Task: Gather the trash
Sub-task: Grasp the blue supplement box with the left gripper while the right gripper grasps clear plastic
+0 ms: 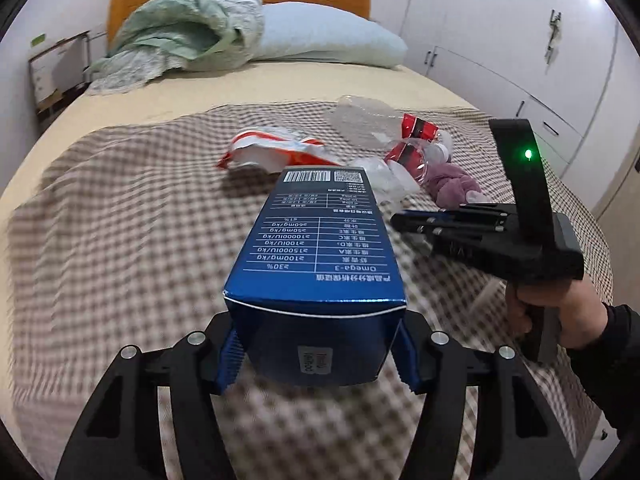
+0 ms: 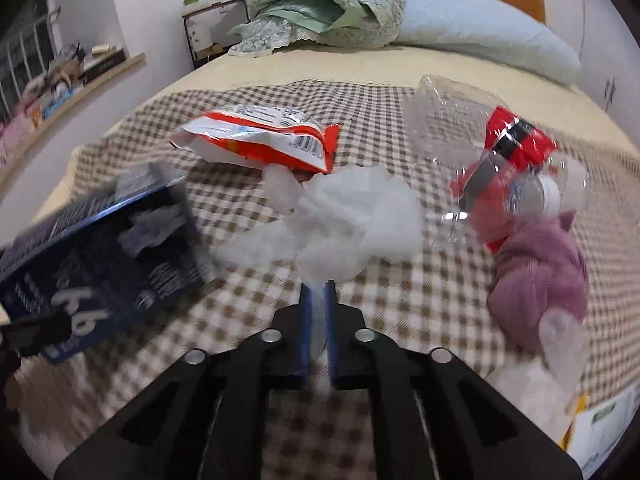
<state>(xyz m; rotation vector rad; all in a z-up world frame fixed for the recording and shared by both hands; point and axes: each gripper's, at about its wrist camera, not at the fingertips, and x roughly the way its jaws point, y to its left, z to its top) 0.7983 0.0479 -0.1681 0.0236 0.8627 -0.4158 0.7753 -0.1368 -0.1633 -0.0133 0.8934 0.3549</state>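
Note:
A blue carton (image 1: 316, 248) with white print sticks out forward from my left gripper (image 1: 318, 360), whose blue pads (image 1: 228, 360) press on its two sides; it is tilted above the checked blanket (image 1: 120, 220). The same carton (image 2: 100, 248) shows blurred at the left of the right wrist view. My right gripper (image 2: 319, 296) is shut on a thin tail of a crumpled white plastic bag (image 2: 352, 216). Beyond lie an orange-and-white snack bag (image 2: 260, 140), a crushed clear bottle with a red label (image 2: 508, 148) and a purple cloth (image 2: 540, 272).
The trash lies mid-bed on the checked blanket (image 2: 400, 304). A pillow (image 1: 328, 36) and green bedding (image 1: 176, 28) lie at the headboard. White wardrobes (image 1: 520, 20) stand to the right. A hand (image 1: 568, 312) holds the right gripper (image 1: 404, 222). A yellow-white packet (image 2: 600, 420) lies near the bed edge.

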